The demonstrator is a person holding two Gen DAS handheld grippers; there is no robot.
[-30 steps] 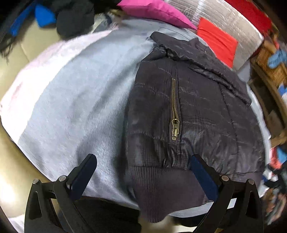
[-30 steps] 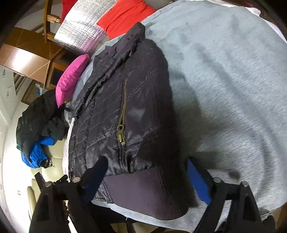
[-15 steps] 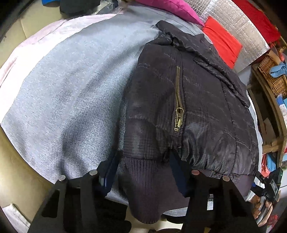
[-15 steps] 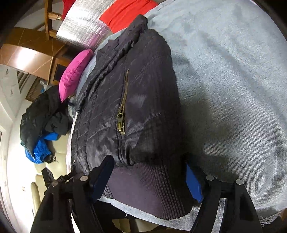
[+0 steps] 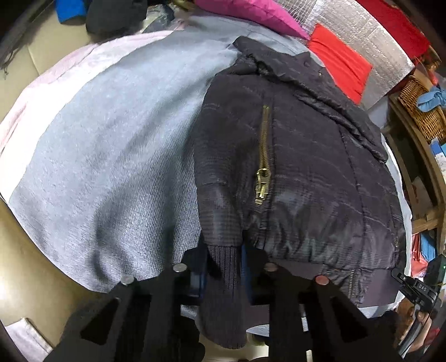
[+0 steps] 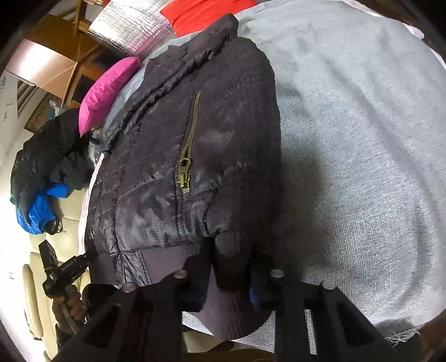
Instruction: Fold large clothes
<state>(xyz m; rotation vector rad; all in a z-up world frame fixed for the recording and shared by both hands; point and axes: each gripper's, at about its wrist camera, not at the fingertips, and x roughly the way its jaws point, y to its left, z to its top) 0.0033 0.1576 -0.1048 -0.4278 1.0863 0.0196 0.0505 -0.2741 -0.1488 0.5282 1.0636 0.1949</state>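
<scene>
A dark quilted jacket (image 5: 306,172) with a brass pocket zipper (image 5: 263,167) lies on a grey blanket (image 5: 111,156), its ribbed knit hem (image 5: 223,292) hanging over the near edge. My left gripper (image 5: 224,261) is closing, and its pads pinch a bunched fold of that hem at the jacket's left corner. In the right wrist view the same jacket (image 6: 167,156) fills the middle. There my right gripper (image 6: 231,274) is closing too, and its pads squeeze the ribbed hem (image 6: 237,314) at the right corner. A hand (image 6: 67,303) carries the other gripper at the lower left.
A pink pillow (image 5: 251,11), a red cushion (image 5: 340,61) and a silver foil panel (image 5: 370,36) lie beyond the jacket. A wicker basket (image 5: 418,105) sits on wooden shelving at the right. Dark and blue clothes (image 6: 41,178) are piled on a cream sofa (image 6: 30,284).
Both pairs of jaws went from wide open on either side of the hem to closed on it, and the knit bunched up between the pads. The hands hardly moved.
</scene>
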